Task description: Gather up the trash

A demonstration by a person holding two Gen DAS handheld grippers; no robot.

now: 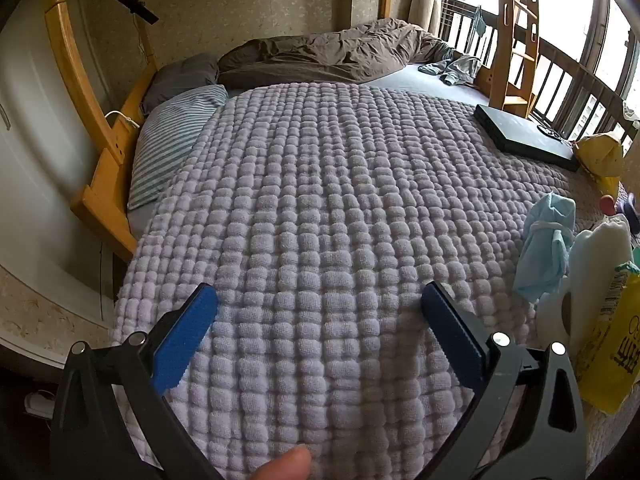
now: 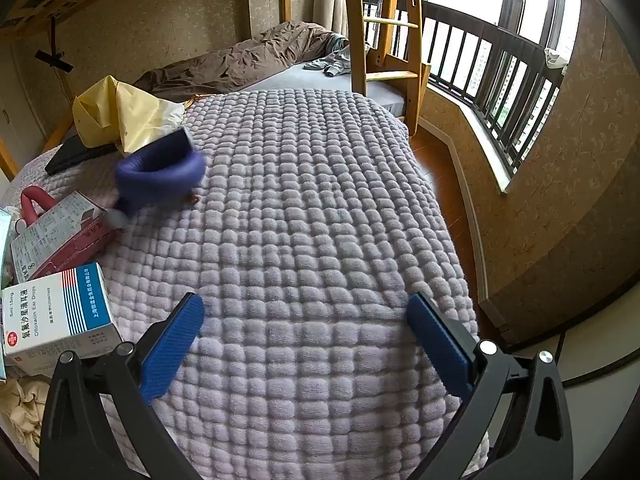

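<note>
Both hand-held grippers, left [image 1: 319,304] and right [image 2: 306,314], hung spread wide and empty over the lilac blanket [image 2: 320,216] (on a bed). Trash lay between them: an ear-drops box [image 2: 60,314], a crumpled blue mask [image 1: 546,244].

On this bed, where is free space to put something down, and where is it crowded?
Free: the wide middle of the quilted blanket, between the striped pillow and the black flat box; also the blanket's window side. Crowded: the strip with the blue cloth, medicine box, purple ring and yellow bag.
</note>
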